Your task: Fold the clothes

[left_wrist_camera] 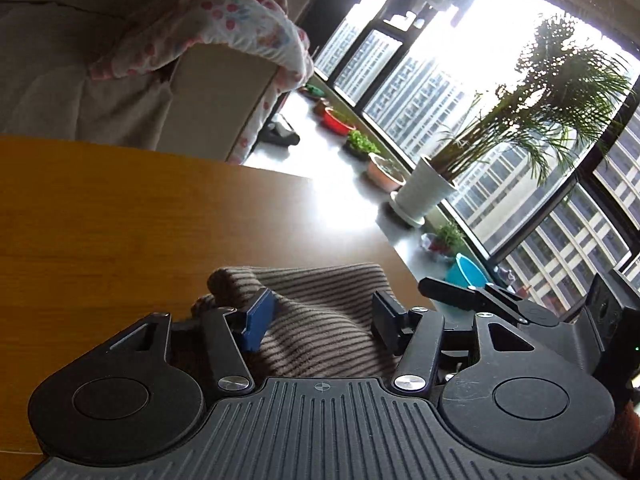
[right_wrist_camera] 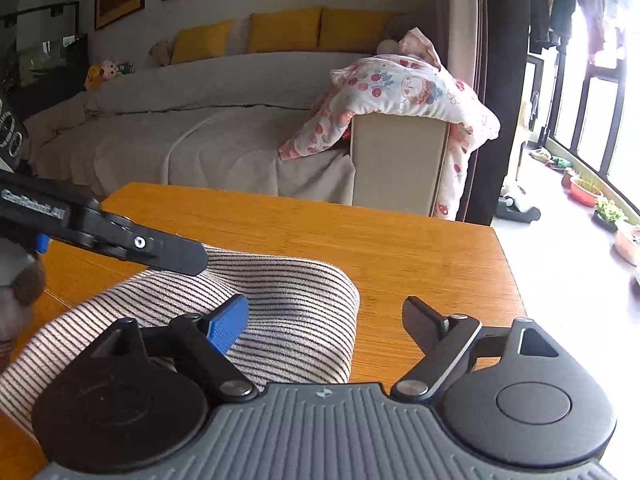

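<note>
My left tool hangs just above the striped sweater, its jaws spread apart with a raised fold of the knit sitting between them; neither pad looks pressed into the cloth, so I would call it open and gripping nothing. My right tool is open as well: its blue pad lies over the sweater's near edge while the other, black one is out over the bare worktop, off the cloth.

The sweater lies bunched on the wooden worktop directly under and ahead of both tools, with a rounded, doubled-over edge on the side toward my right tool. From the right wrist view, the left tool's finger reaches in over the cloth from my left.

I judge this to be the point between folds: the cloth is partly doubled, and both tools are placed to take a fresh hold. The next move calls for closing on an edge, the left on the raised ridge, the right shifted inward so both pads straddle fabric, then lifting together so the layers carry over evenly.
</note>
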`<act>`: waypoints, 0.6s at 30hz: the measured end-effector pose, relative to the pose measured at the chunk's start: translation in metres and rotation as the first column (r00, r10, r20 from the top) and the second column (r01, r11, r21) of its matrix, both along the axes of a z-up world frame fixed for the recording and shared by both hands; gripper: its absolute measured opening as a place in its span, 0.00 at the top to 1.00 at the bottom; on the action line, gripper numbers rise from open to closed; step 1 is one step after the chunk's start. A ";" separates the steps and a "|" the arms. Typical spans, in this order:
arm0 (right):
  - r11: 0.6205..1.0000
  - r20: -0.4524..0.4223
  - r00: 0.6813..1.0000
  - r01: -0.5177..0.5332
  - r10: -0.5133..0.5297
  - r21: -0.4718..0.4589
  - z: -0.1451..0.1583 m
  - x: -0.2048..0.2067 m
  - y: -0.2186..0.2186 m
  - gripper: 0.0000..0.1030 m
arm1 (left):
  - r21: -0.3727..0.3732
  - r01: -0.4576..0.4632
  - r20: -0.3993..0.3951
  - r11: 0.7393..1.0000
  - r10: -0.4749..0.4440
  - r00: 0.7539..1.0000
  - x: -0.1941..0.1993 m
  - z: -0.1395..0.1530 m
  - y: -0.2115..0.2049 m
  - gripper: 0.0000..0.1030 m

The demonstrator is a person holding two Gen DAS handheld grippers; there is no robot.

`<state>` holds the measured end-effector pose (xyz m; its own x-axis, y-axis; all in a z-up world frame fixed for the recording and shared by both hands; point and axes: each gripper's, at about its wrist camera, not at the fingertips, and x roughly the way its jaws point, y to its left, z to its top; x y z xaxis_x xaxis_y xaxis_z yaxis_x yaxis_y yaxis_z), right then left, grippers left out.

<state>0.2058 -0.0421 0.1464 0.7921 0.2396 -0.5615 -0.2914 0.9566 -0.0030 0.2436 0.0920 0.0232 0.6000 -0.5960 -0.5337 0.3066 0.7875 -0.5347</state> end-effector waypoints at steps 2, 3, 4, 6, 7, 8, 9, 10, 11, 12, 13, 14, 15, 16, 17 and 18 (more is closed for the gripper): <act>1.000 0.007 1.000 -0.020 0.020 0.008 0.005 -0.008 -0.001 0.07 | 0.014 -0.002 0.000 1.000 0.002 1.000 0.000 -0.003 0.002 0.46; 0.999 0.013 0.999 -0.034 0.034 0.003 0.008 -0.013 0.002 0.04 | 0.025 0.000 0.003 1.000 0.000 1.000 0.000 -0.004 0.001 0.46; 0.999 0.020 0.999 -0.048 0.048 -0.003 0.010 -0.018 0.005 0.04 | 0.033 0.002 0.005 0.999 -0.002 1.000 -0.001 -0.004 0.001 0.46; 0.996 0.041 0.996 -0.071 0.073 -0.045 0.004 -0.031 0.019 0.04 | 0.043 0.003 0.011 0.999 -0.003 1.000 -0.002 -0.005 0.001 0.46; 0.994 0.052 0.995 -0.082 0.086 -0.067 0.000 -0.037 0.025 0.03 | 0.046 0.003 0.014 0.999 -0.004 1.000 -0.003 -0.006 0.002 0.46; 0.992 0.062 0.993 -0.093 0.098 -0.088 -0.003 -0.044 0.032 0.01 | 0.047 0.004 0.019 0.999 -0.005 1.000 -0.005 -0.007 0.002 0.47; 0.989 0.072 0.991 -0.103 0.111 -0.110 -0.007 -0.050 0.039 0.00 | 0.048 0.004 0.024 0.999 -0.005 1.000 -0.007 -0.008 0.002 0.46; 0.985 0.081 0.989 -0.113 0.124 -0.132 -0.010 -0.057 0.046 0.00 | 0.045 0.003 0.029 0.999 -0.004 1.000 -0.008 -0.009 0.002 0.46; 0.980 0.091 0.986 -0.123 0.138 -0.154 -0.013 -0.063 0.052 0.00 | 0.037 -0.002 0.032 0.999 0.000 0.999 -0.009 -0.010 0.003 0.46; 0.976 0.100 0.983 -0.132 0.151 -0.175 -0.017 -0.070 0.059 0.00 | 0.030 -0.016 0.032 0.999 0.015 0.999 -0.011 -0.009 0.004 0.46; 0.970 0.108 0.980 -0.141 0.165 -0.197 -0.020 -0.076 0.066 0.00 | 0.022 -0.036 0.032 0.999 0.035 0.999 -0.014 -0.008 0.007 0.46; 0.964 0.117 0.977 -0.150 0.178 -0.219 -0.024 -0.083 0.073 0.00 | 0.015 -0.056 0.032 0.998 0.055 0.998 -0.017 -0.007 0.009 0.46; 0.958 0.125 0.973 -0.158 0.192 -0.241 -0.027 -0.089 0.079 0.00 | 0.016 -0.076 0.034 0.997 0.075 0.997 -0.022 -0.004 0.010 0.46; 0.957 0.122 0.974 -0.155 0.189 -0.246 -0.026 -0.090 0.081 0.00 | 0.024 -0.096 0.037 0.995 0.095 0.995 -0.029 0.000 0.011 0.41; 0.958 0.118 0.975 -0.153 0.186 -0.242 -0.025 -0.090 0.080 0.00 | 0.031 -0.116 0.040 0.993 0.114 0.993 -0.036 0.003 0.012 0.28; 0.960 0.114 0.977 -0.152 0.183 -0.237 -0.025 -0.090 0.079 0.00 | 0.038 -0.136 0.044 0.990 0.134 0.990 -0.043 0.007 0.013 0.22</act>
